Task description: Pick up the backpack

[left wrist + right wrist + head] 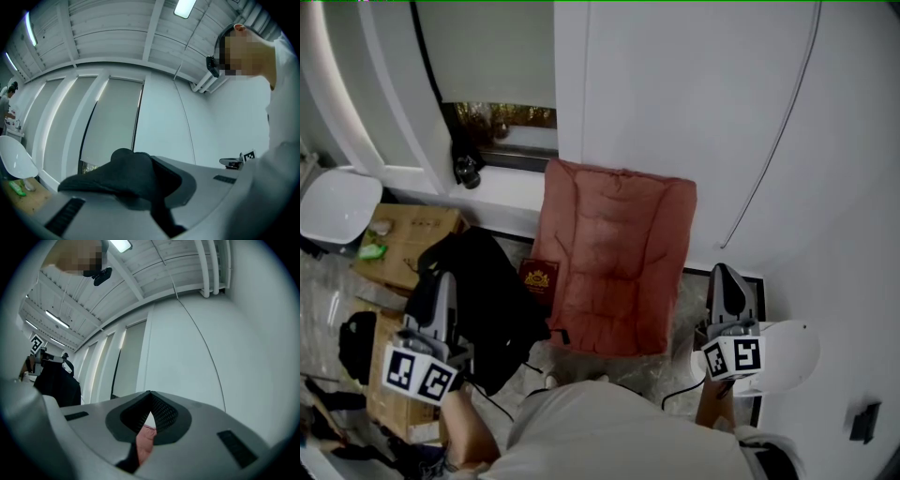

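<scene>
- Left tongs (442, 281) are clamped on the backpack (497, 300), which hangs at 8 o'clock beside the cushion (614, 262).
- Right tongs (722, 274), at 4 o'clock, are closed and empty.
- Grip firmly and raise straight, without swinging.

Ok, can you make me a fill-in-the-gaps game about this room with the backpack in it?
1. The left hand-held gripper is shut on the ____ backpack.
2. The pink cushion stands leaning against the ____.
3. The right hand-held gripper has its jaws together and holds ____.

Missing words: black; wall; nothing.
</scene>
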Tool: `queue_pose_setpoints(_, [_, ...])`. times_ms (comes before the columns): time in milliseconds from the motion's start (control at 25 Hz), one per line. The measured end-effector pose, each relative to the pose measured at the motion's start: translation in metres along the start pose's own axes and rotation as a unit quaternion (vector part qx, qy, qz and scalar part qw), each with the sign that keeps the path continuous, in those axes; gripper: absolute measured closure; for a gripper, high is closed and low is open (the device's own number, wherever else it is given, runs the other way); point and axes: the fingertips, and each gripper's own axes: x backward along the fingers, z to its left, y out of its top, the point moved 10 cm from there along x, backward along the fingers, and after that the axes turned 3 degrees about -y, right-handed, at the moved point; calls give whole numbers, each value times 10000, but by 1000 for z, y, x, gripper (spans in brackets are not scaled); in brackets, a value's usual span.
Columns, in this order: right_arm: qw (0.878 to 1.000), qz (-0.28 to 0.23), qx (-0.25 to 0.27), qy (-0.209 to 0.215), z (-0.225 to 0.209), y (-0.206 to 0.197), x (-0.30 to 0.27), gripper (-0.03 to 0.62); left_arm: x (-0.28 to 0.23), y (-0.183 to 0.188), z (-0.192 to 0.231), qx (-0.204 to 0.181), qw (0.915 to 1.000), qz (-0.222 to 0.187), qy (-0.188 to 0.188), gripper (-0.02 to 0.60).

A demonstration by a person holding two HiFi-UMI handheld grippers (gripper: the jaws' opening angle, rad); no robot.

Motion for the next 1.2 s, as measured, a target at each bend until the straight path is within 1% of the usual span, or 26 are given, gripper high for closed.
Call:
queue_pose_setpoints(160, [9999, -8, 83, 62, 14, 9, 1, 572, 11, 0, 8, 150, 9999, -37, -13, 566])
queue_pose_setpoints(280, [9999, -11, 94, 78, 20, 10, 2, 572, 14, -4, 10, 183, 9998, -45, -45, 566])
queue_pose_setpoints(560, [9999, 6, 97, 27, 27, 13, 9, 572, 21, -5, 12, 172, 9997, -30, -164, 566])
queue_pose_setpoints(960, [9998, -54, 165, -85, 30, 20, 26, 572, 40, -4, 15, 376, 9990, -161, -203, 566])
queue_pose_setpoints(1200, [9997, -7, 262, 28, 39, 19, 35, 572, 47, 0, 16, 487, 9983, -217, -230, 566])
